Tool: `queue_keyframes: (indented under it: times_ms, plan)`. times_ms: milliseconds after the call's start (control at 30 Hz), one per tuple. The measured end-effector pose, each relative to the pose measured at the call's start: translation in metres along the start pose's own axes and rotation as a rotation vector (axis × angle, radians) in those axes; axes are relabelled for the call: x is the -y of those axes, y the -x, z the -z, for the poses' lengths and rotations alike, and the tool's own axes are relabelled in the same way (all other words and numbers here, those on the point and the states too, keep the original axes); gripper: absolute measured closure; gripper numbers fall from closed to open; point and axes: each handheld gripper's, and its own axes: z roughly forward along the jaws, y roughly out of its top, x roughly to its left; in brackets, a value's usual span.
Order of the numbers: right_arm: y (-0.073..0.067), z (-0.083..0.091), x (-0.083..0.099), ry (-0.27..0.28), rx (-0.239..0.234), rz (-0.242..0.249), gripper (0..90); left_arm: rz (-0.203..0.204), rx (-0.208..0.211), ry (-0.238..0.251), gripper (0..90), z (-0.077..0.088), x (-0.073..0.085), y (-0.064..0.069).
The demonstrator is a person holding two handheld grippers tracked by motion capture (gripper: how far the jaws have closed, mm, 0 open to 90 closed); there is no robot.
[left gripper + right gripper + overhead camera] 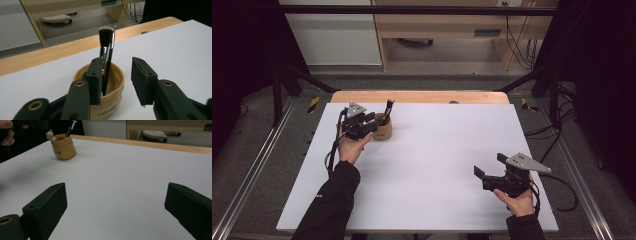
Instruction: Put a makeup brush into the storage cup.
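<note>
**Brushes in the pot, both grippers apart**

Where the white board point(422, 170) covers the wooden table point(419, 96), a small tan pot point(382, 131) is seen standing upright near the far left part of it. Two makeup brushes are held in the pot: a thicker one with a dark, flat-topped tuft point(106, 33) and a thinner black one point(110, 60) leaning against it, both with their handles down inside and their heads rising above the rim. A small round bead-like knob point(50, 134) is attached at the pot's rim, as seen from the right gripper view.

The left gripper point(377, 120) is held just beside the pot, on its near left side, by a hand point(352, 146) in a dark sleeve. Its jaws are spread partway, and nothing is pinched between them. In the left gripper view one jaw is seen in front of the pot's rim and the brush handles, the other to the side over the bare board; whether the first jaw touches the pot cannot be told.

The right gripper point(490, 165) is held well apart from the pot, low over the near right part of the board. Its jaws are spread wide, with bare board between them.
</note>
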Motion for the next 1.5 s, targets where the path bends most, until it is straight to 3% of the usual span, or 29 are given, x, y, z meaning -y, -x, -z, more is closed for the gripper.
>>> queue_keyframes:
  times_ms: [167,567,900,1167,1500]
  plan:
    - [0.001,0.001,-0.001,0.005,0.002,0.008,4.6,-0.010,0.039,0.024,49.7,0.021,0.001,0.004]
    - [0.001,0.003,-0.003,0.013,0.012,0.015,4.5,-0.017,0.068,0.032,32.8,0.059,0.016,0.007]
    - [0.001,0.006,-0.004,0.021,0.016,0.009,4.5,-0.029,0.088,0.029,24.2,0.082,0.031,0.011]
    - [0.000,0.007,-0.005,0.028,0.014,0.013,4.4,-0.046,0.088,0.035,14.9,0.098,0.042,0.022]
    - [0.000,0.007,-0.005,0.024,0.011,0.021,4.3,-0.021,0.099,0.029,10.9,0.108,0.068,0.023]
